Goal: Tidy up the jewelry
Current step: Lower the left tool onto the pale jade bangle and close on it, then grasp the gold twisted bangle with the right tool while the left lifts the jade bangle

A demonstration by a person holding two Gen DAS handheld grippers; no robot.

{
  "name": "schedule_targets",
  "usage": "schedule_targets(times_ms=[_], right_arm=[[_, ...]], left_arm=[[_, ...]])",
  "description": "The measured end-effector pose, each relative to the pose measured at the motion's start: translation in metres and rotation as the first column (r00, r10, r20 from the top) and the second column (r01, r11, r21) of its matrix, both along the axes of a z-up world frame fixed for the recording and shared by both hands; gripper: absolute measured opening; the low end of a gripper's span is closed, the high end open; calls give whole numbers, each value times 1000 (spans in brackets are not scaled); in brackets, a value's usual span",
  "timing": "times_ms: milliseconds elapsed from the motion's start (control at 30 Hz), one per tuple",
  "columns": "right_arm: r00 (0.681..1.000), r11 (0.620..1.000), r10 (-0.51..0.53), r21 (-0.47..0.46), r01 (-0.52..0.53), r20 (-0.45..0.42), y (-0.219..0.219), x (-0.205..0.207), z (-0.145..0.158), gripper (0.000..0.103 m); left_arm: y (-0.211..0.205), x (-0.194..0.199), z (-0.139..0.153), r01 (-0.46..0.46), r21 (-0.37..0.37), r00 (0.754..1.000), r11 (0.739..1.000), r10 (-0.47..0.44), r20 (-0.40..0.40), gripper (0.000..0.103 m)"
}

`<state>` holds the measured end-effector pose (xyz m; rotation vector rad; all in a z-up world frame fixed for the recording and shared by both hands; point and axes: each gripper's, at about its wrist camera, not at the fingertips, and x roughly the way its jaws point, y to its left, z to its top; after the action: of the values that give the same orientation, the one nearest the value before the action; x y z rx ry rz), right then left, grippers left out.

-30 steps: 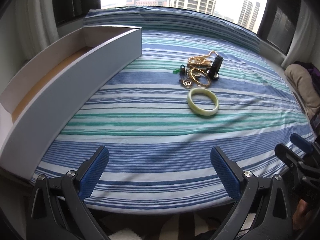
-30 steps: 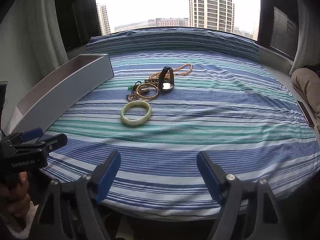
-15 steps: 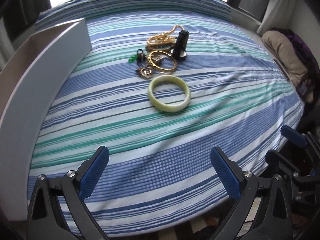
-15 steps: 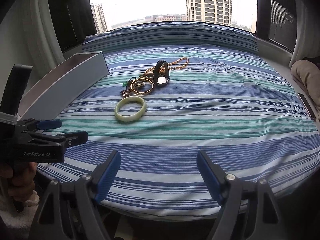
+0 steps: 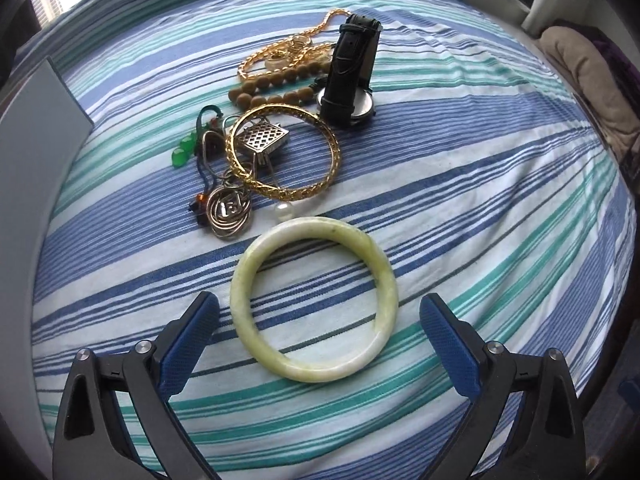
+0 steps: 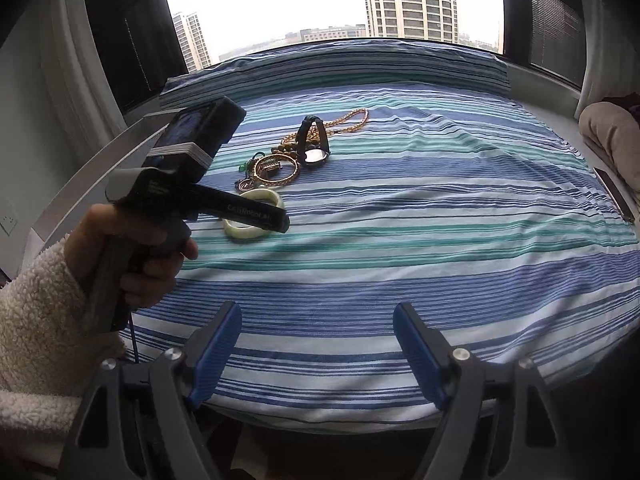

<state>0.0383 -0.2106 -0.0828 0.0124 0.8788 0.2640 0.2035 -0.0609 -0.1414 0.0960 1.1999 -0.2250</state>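
Nothing is sorted yet: your left gripper (image 5: 320, 344), jaws spread wide, frames the jade bangle (image 5: 314, 300) at lower centre; the jewelry pile (image 5: 288, 120) waits above. Your right gripper (image 6: 318, 354) gapes, empty.

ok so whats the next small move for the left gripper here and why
Probably ease the left gripper down a little further and close on the jade bangle. Its jaws are open, one on each side of the bangle, which lies flat on the striped sheet, apart from the tangled pile. The right gripper hangs back, open and empty.
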Motion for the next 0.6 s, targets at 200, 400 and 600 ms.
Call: schedule_targets(times_ms=[200, 400, 600], right_arm=[[999, 1000, -22, 21, 23, -27, -8, 4, -6, 80], [999, 999, -30, 21, 31, -27, -12, 3, -8, 80], [999, 999, -31, 16, 32, -27, -14, 3, -8, 80]], left_arm=[[-5, 0, 0, 6, 38, 999, 999, -7, 33, 88], [-4, 3, 3, -18, 31, 999, 999, 16, 42, 82], [25, -14, 17, -86, -26, 995, 996, 87, 49, 82]])
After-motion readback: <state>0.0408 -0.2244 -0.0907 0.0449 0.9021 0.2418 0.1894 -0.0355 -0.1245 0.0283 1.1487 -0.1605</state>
